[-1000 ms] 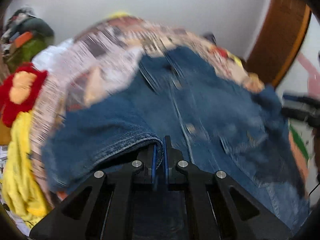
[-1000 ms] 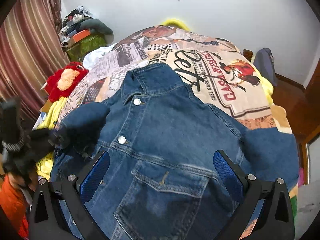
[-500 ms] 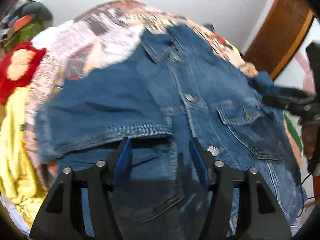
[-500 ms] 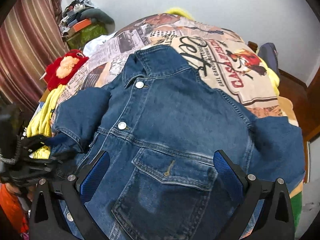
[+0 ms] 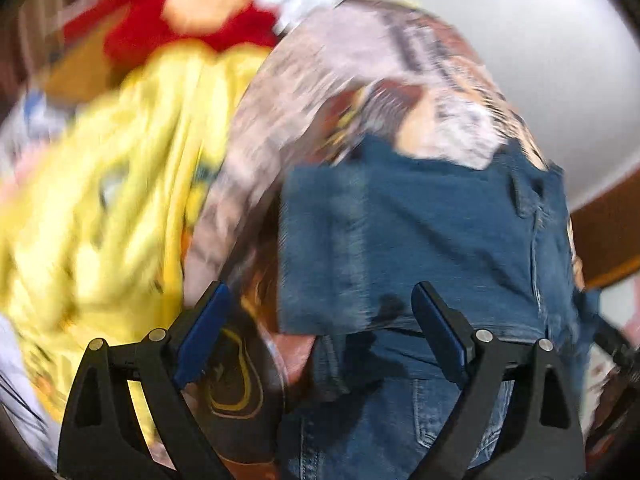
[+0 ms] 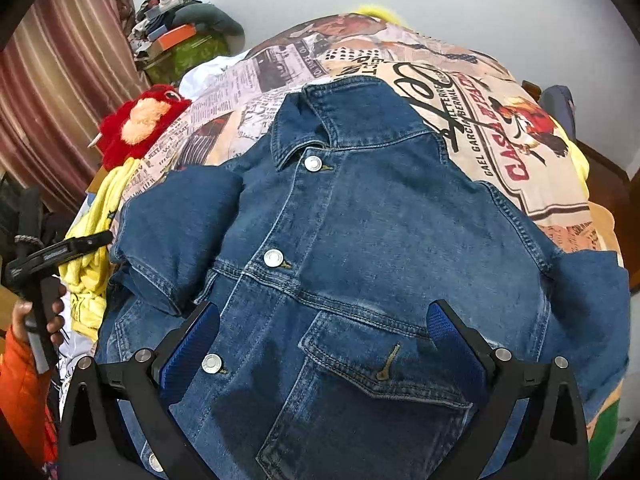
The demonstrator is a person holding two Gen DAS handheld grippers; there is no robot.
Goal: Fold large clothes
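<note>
Blue denim jacket, front side up, buttoned, spread on a bed covered by a newspaper-and-poster print bedspread. Collar points toward the far wall; chest pocket flap sits nearest the camera in the right wrist view.

Right claw: fingers spread wide, holding nothing, hovering over the lower front of the jacket. Blue pads either side of the pocket.

One sleeve lies folded inward across the jacket's side, its cuff resting on the front panel. The other sleeve hangs off the opposite bed edge.

Left claw: fingers apart, empty, positioned above the folded sleeve's cuff edge; this view heavily motion-blurred. From the right wrist view the left claw shows as a black tool at the bed's side, gripped by a hand with an orange sleeve.

Beside the jacket: crumpled yellow cloth. Beyond it, red plush toy with a pale orange face. Farther back, a heap of clutter against striped maroon curtains. White wall behind.
</note>
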